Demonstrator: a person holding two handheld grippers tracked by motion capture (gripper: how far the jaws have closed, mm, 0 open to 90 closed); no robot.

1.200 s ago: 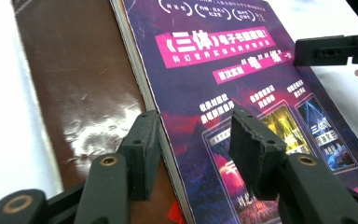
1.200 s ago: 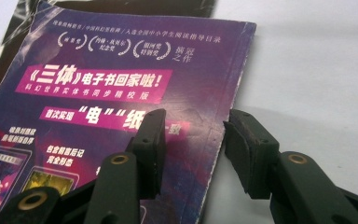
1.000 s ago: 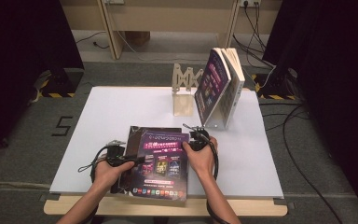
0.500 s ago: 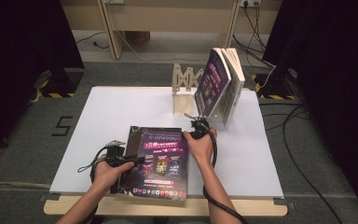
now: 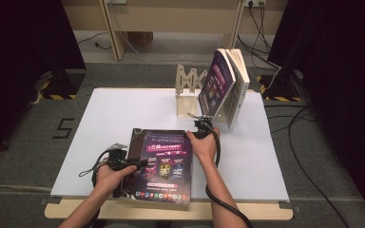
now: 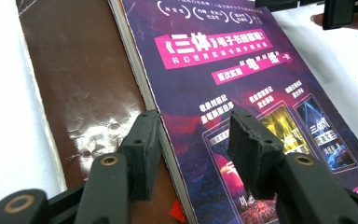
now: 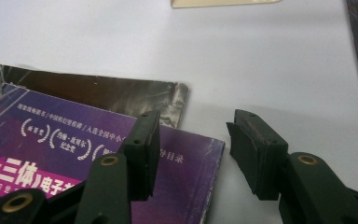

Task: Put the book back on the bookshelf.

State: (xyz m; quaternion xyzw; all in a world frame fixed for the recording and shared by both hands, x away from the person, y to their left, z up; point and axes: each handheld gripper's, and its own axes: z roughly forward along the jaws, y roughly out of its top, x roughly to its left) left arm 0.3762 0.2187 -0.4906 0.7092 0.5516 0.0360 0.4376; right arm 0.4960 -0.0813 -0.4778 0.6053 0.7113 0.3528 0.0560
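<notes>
While two books already lean in the wooden stand (image 5: 189, 90), the purple book (image 5: 164, 164) lies flat on the surface (image 5: 100, 123) atop a brown book (image 6: 81, 93), not yet lifted. Left gripper (image 6: 193, 140) jaws spread, straddling its spine edge, touching nothing clearly. Right gripper (image 7: 191, 144) jaws spread over its far corner, the corner between them, nothing pinched.

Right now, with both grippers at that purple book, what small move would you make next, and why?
Probably ease the right gripper down and shut it on the purple book's far corner. Its jaws stand open, one over the cover, the other over bare table, gripping nothing. The left gripper, also open, straddles the near edge, and other books stand in the wooden rack beyond.
</notes>
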